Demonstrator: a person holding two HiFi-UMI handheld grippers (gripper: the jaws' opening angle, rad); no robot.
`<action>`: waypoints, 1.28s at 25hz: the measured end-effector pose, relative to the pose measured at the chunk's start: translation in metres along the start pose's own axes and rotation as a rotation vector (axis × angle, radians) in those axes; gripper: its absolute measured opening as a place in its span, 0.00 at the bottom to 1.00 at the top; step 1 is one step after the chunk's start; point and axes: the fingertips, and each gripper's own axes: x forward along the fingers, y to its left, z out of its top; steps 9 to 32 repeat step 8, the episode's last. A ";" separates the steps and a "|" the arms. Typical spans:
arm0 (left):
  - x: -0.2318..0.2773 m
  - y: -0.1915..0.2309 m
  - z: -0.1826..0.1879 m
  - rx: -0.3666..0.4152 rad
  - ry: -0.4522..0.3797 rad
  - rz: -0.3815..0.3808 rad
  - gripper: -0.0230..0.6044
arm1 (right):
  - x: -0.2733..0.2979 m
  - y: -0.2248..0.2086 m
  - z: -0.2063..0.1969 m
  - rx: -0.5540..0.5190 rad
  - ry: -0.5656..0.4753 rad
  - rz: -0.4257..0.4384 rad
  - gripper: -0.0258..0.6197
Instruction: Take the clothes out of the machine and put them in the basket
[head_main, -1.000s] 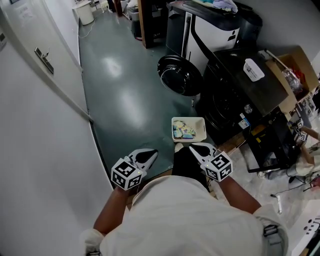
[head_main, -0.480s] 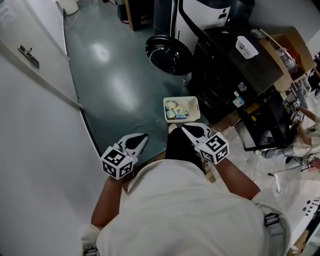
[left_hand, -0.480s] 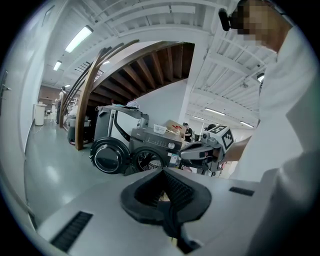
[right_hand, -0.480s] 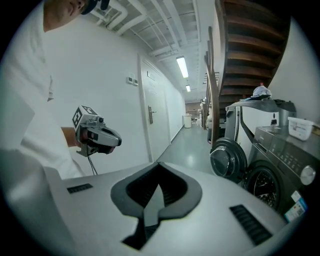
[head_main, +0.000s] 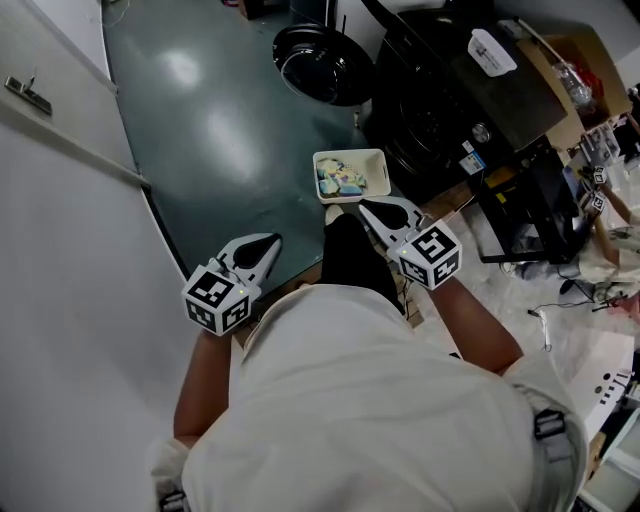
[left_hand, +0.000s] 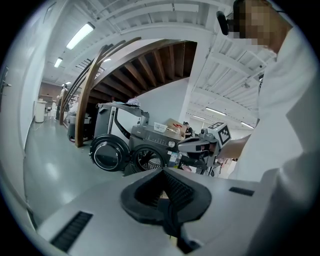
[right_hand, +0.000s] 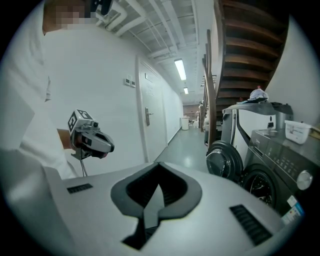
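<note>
Left hand-held gripper (head_main: 264, 243) and right hand-held gripper (head_main: 370, 208): both shut, empty, hardly moved; only the view has dipped. Basket (head_main: 350, 155) just ahead of right one, clothes (head_main: 340, 180) inside. Machine (head_main: 440, 110) behind basket, door (head_main: 322, 63) open. Likely between loads.

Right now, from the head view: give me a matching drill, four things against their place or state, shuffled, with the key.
Things
1. basket
2. washer door
3. white tub
4. right gripper

Place or state
A. jaws shut, nothing between them
B. on top of the dark machine
C. on the floor, coloured clothes inside
D. swung open

Pairs: 1-C, 2-D, 3-B, 4-A
</note>
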 end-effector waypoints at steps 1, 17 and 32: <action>0.001 0.001 -0.001 -0.001 0.003 0.000 0.03 | 0.001 -0.002 0.000 0.000 0.001 -0.001 0.05; 0.007 0.015 0.004 0.007 0.009 0.000 0.03 | 0.012 -0.009 0.002 -0.008 0.009 0.005 0.05; 0.007 0.015 0.004 0.007 0.009 0.000 0.03 | 0.012 -0.009 0.002 -0.008 0.009 0.005 0.05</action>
